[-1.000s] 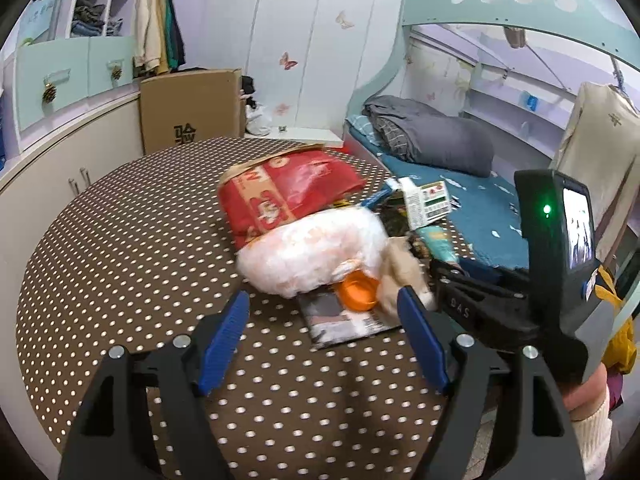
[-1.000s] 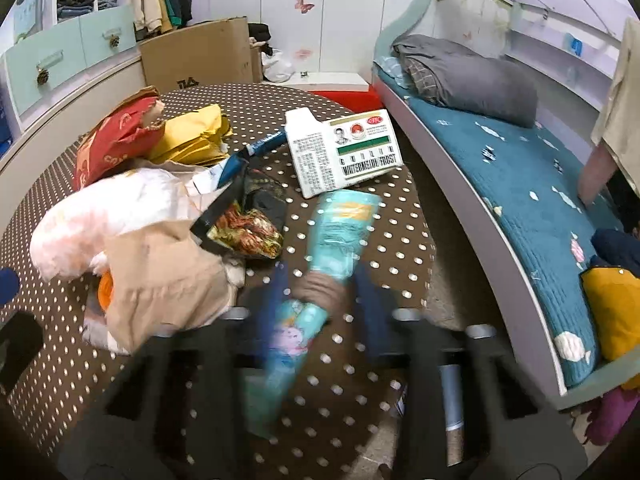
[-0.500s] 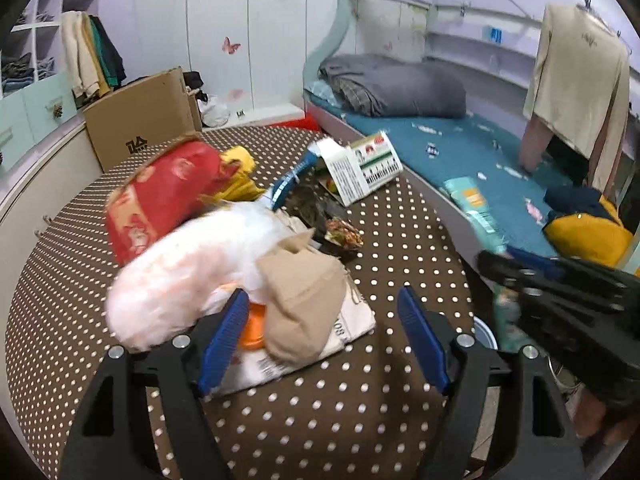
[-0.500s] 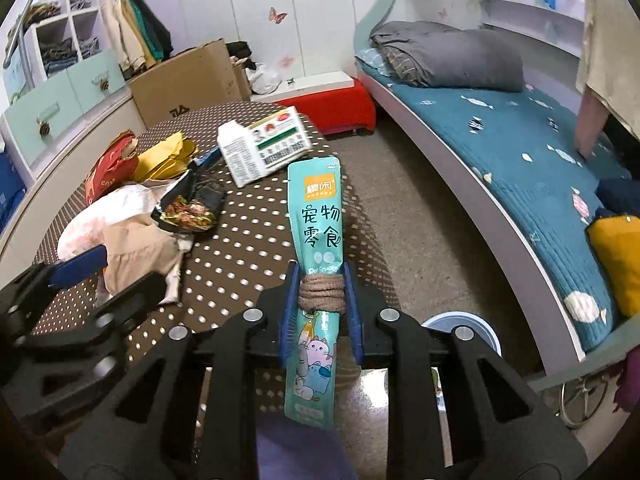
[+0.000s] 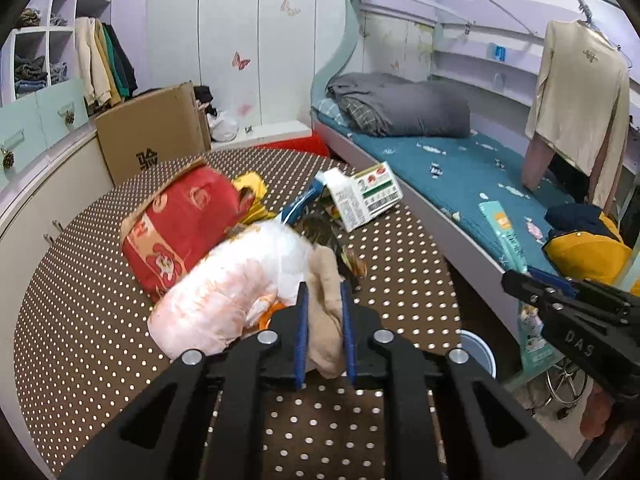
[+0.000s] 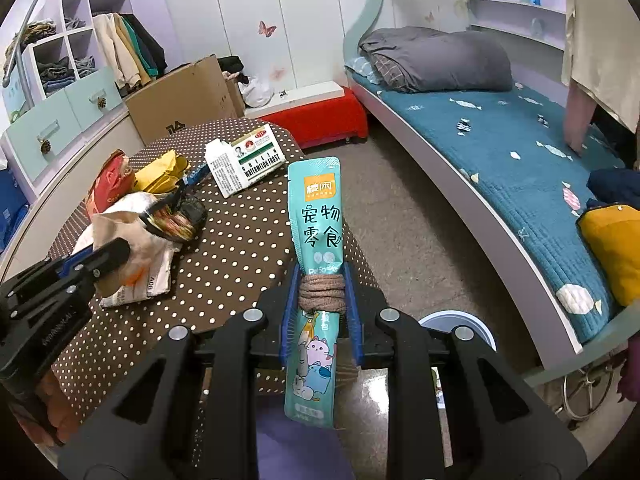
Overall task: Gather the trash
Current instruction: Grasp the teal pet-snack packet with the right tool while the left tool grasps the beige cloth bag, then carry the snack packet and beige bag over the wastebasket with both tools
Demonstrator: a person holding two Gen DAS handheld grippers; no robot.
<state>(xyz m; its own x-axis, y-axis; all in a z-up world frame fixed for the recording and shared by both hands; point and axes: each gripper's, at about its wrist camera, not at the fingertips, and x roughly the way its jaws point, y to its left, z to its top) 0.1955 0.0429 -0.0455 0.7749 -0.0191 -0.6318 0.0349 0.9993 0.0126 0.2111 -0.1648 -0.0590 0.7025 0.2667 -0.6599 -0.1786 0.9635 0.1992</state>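
Trash lies heaped on the dotted bench (image 5: 100,320). Left tongs (image 5: 324,320) have just closed on a crumpled tan paper wad (image 5: 326,312) at the heap's five o'clock. Right tongs (image 6: 322,300) grip a teal cord-bound snack pouch (image 6: 318,216) beyond the bench's edge.

Bedroom interior. Ahead of the hand-held gripper: a round worktop (image 5: 100,280) with a brown, white-dotted cover. Beyond it, white wardrobe doors (image 5: 240,40) bearing butterfly decals and a cardboard box (image 5: 152,132). To the left, mint drawers (image 6: 60,120) beneath open shelving (image 6: 68,52) with hanging clothes. To the right, a curved bed (image 6: 520,160) with a teal quilt and a folded grey blanket (image 6: 440,60). Grey speckled floor (image 6: 400,220).
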